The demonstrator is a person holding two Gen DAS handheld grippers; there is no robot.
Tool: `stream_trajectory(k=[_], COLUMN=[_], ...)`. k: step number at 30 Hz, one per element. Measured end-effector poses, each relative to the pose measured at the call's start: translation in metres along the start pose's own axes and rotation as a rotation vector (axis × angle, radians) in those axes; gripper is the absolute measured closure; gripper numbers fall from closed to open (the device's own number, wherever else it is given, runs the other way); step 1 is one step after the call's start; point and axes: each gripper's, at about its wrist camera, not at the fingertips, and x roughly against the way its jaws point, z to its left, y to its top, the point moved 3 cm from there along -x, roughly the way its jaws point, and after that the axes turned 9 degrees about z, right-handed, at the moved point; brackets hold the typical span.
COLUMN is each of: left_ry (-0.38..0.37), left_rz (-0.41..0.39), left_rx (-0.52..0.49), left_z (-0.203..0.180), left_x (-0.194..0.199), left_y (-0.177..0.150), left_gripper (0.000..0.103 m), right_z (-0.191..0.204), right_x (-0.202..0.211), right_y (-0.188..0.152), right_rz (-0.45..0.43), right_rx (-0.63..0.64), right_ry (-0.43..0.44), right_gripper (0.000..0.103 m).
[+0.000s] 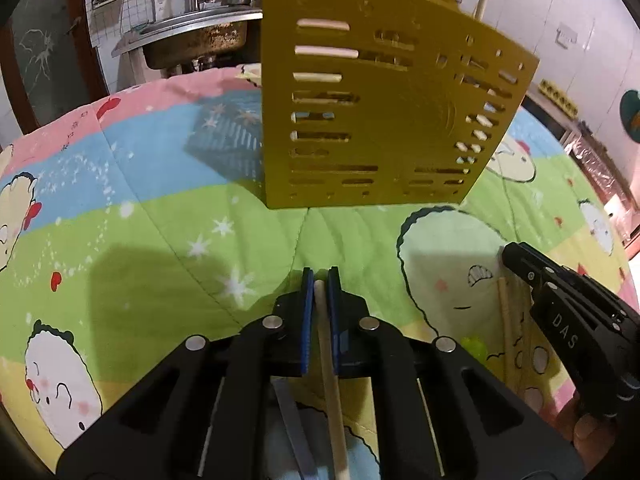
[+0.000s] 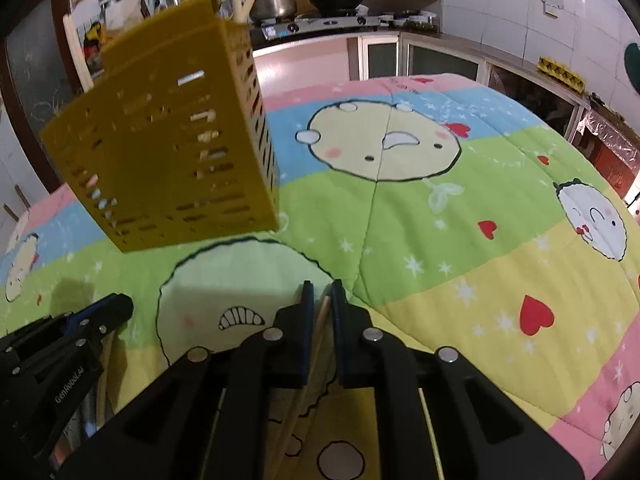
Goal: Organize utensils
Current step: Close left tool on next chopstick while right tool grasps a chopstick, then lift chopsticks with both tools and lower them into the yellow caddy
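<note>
A yellow slotted utensil holder (image 1: 380,112) stands on the cartoon-print quilt ahead of both grippers; pale chopsticks show through its slots and stick out of its top. It also shows in the right wrist view (image 2: 168,152). My left gripper (image 1: 320,276) is shut on a pale chopstick (image 1: 330,380) that runs back under the camera. My right gripper (image 2: 320,290) is shut on a wooden chopstick (image 2: 308,368). The right gripper also appears in the left wrist view (image 1: 568,304) over more wooden chopsticks (image 1: 508,328) lying on the quilt.
The colourful quilt (image 2: 460,240) covers the whole work surface. A grey flat utensil (image 1: 296,432) lies under the left gripper. A metal sink (image 1: 192,36) stands behind the holder; a stove with pots (image 2: 316,8) and a kitchen counter lie beyond.
</note>
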Motion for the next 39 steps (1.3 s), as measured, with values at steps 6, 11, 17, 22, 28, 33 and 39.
stream_trajectory(k=[6,11,17,22,28,33,39], left_ry=[-0.015,0.006,0.005,0.006,0.023,0.027,0.024], left_rz=[-0.097,-0.205,-0.314,-0.421,-0.519,-0.569,-0.617], left_rx=[-0.005,-0.024,0.002,0.009,-0.007,-0.011,-0.026], left_z=[-0.001,-0.004,0.006,0.011,0.012,0.014,0.015], left_x=[0.027,0.061,0.107,0.142,0.166,0.178,0.189], left_y=[0.001,0.001,-0.005,-0.018,-0.038,-0.052,-0.064], left_gripper=[0.099,0.099,0.099,0.099,0.098,0.098,0.098], right_z=[-0.005,-0.001,-0.004,-0.008,-0.005,-0.006,-0.001], right_x=[0.022,0.054,0.091,0.118,0.144,0.159,0.174], right_y=[0.007,0.011,0.009,0.003,-0.009,-0.022,-0.038], right_rz=[-0.096,-0.198,-0.283,-0.363,-0.439,-0.477,-0.52], right_rx=[-0.019,0.008,0.024,0.021,0.056,0.087,0.13], right_ry=[0.019,0.016,0.057,0.105,0.129,0.131,0.124], right_gripper=[0.096,0.098,0.098,0.098,0.098,0.098,0.098])
